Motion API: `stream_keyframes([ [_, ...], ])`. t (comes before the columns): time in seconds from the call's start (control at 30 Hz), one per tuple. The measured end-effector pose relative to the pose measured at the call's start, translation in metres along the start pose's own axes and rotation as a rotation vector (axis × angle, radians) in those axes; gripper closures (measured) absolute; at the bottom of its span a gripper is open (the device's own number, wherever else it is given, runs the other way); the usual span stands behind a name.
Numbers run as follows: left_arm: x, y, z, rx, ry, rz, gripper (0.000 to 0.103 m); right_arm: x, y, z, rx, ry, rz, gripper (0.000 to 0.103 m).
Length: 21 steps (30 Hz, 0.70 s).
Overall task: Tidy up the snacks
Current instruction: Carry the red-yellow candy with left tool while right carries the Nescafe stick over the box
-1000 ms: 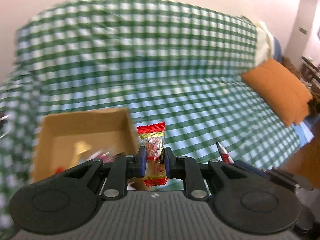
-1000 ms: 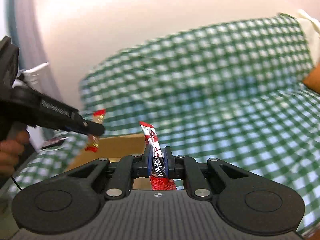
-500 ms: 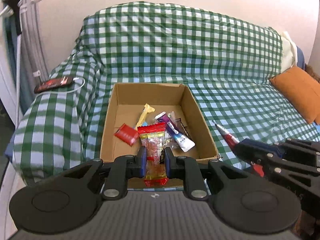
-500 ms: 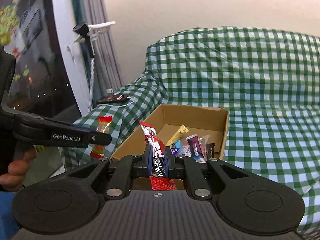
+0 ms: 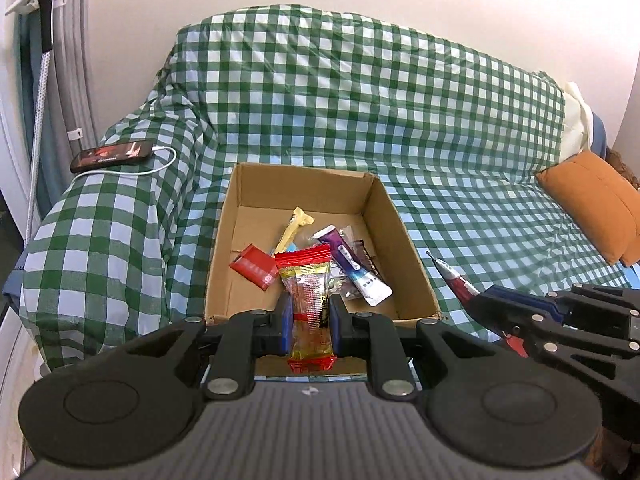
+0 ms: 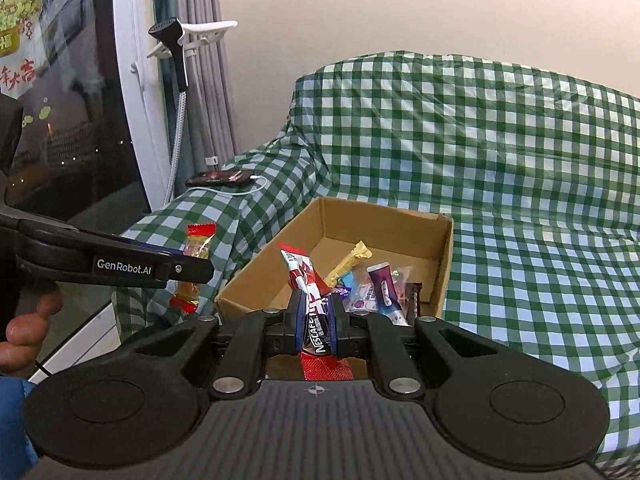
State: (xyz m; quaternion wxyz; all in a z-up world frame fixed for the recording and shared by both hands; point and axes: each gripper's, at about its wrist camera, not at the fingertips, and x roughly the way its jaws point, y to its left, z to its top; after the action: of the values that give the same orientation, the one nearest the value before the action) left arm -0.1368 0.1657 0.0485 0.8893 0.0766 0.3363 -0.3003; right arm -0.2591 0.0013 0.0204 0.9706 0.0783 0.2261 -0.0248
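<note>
A sofa draped in a green-and-white checked cover is observed along a plain wall, with an orange cushion at its far right end. A phone with a white cable attached is noted on the left armrest. An open cardboard box is set on the seat beside that armrest; several wrapped snacks are seen inside, among them a red packet, a yellow bar and a purple-and-white sachet. The left gripper is held before the near edge of the box, its jaws pressed on a clear red-ended candy packet, which stands upright. The right gripper is held near the box's front corner, its jaws pinched tight on a Nescafé stick sachet, also upright. A hand is seen on the left gripper's handle.
</note>
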Motion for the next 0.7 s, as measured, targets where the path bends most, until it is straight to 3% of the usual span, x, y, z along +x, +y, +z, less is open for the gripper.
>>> stream_keyframes([
  [0.7,0.040,0.009,0.017,-0.007,0.044,0.016,0.083,0.037,-0.015,0.004,0.037,0.072,-0.006,0.090],
])
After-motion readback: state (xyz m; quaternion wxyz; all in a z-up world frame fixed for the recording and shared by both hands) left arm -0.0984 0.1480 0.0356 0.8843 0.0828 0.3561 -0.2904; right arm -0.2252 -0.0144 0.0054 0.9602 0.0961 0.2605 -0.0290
